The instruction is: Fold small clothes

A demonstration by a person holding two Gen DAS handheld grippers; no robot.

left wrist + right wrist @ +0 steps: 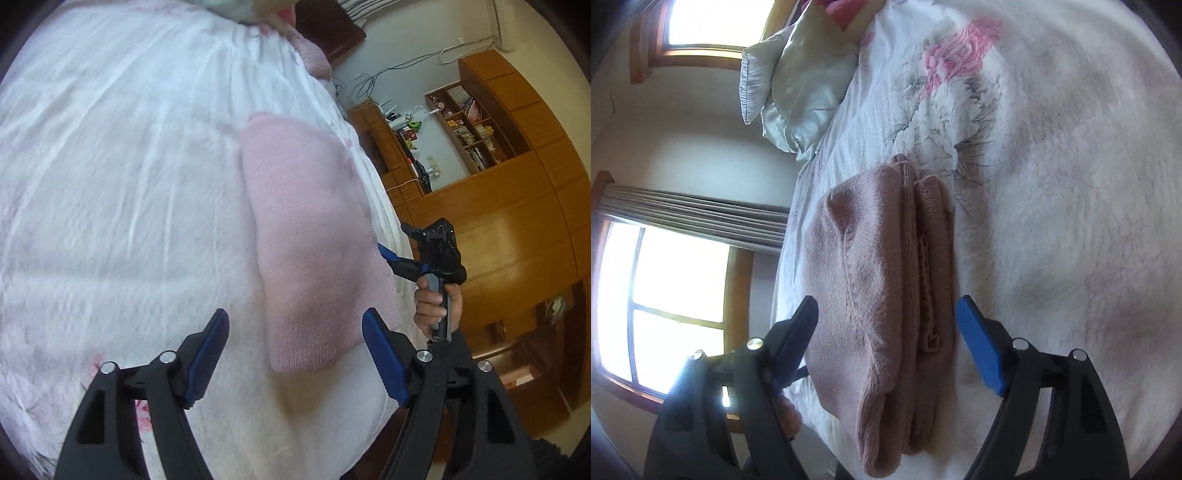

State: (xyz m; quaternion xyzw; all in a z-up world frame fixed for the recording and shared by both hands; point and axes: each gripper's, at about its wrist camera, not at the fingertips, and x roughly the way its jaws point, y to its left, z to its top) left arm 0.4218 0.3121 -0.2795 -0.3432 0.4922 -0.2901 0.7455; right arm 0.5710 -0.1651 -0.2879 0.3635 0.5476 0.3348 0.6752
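A small pink knit garment [306,221] lies folded into a long narrow strip near the edge of the bed. In the right wrist view the garment [879,295] shows stacked layers, with a seam running along its length. My left gripper [297,332] is open, its blue pads hanging just above the strip's near end and holding nothing. At the opposite end my right gripper [886,314] is also open, its fingers straddling the cloth without pinching it. From the left wrist view the right gripper [402,243] sits beside the garment's edge, held by a hand [436,302].
The bed carries a white quilt [1052,221] printed with pink flowers. A pale satin pillow [790,85] lies at the head end. Wooden wardrobes and shelves [517,221] stand past the bed edge on one side, windows [665,295] on the other.
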